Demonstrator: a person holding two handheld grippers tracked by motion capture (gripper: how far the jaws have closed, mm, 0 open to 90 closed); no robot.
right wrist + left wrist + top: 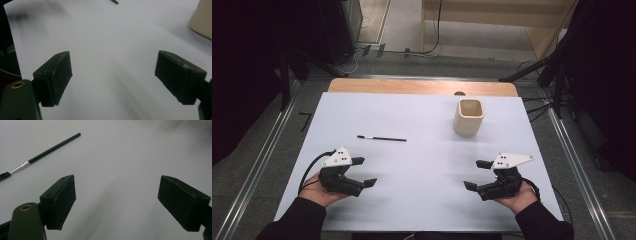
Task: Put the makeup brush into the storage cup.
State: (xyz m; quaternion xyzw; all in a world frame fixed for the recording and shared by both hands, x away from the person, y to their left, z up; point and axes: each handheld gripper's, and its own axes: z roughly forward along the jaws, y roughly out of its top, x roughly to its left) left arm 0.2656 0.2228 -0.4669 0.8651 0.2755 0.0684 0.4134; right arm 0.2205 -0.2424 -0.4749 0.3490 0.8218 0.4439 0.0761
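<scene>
From the high view we see a white sheet (422, 165) covering most of a wooden table (422, 86), whose far edge alone stays bare. A thin black brush (382, 138) lies flat on the sheet, left of centre, and a cream square cup (468, 117) stands upright toward the far right, well apart from it. The left gripper (361, 171) sits near the sheet's near-left corner with its jaws spread and nothing between them; the right gripper (477, 174) mirrors it at the near right, jaws likewise spread and empty. Dark stands and cables flank the table, too dim for us to make out. In the left gripper view, we find the jaws wide apart over bare sheet, with the brush (47, 151) lying at upper left, its bristle end cut off by the frame edge. In the right gripper view the jaws again stand apart; the cup (202, 20) is cropped at the upper right, and the brush tip (114, 1) barely enters at the top.
</scene>
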